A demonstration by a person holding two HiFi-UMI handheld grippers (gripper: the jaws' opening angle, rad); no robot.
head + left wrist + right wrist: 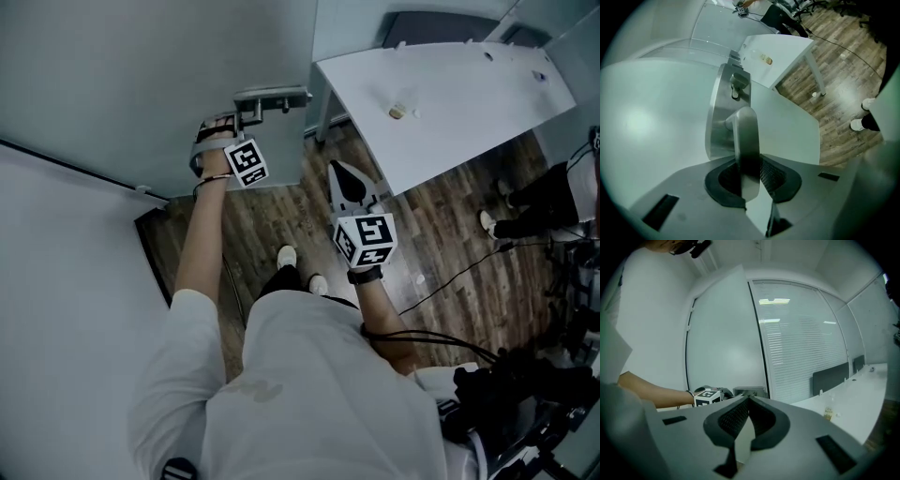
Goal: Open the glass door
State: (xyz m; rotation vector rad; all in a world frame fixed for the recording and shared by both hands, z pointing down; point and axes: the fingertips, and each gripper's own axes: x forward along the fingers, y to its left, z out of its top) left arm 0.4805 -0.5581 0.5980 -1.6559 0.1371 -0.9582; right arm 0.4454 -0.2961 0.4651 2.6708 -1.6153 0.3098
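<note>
While the person in the white shirt (309,394) stands right up against the frosted glass door (141,84), the left gripper (749,164) is clamped on the door's metal lever handle (745,131) — the lever runs straight down between the two dark ribbed pads (772,174), which press on it from both sides. That handle sticks out of a brushed metal lock plate (717,122) near the door's free edge, and there's a small turn knob (738,84) on the same plate just beyond the lever. In the head view the left arm (202,244) reaches forward to it, marker cube (246,161) facing up.

The right gripper (749,401) isn't doing much: jaws pressed together with nothing in them, held in the air beside the left one, well apart from the handle, pointing toward the corner of a white table (469,103). That table sits just past the door's edge on dark wood-plank flooring (272,216), with one small pale object (398,112) lying on top — too small to tell what. Black cables (450,281) trail over the floor on the right. Behind the table, the right gripper view shows a glass partition with blinds (801,348).
</note>
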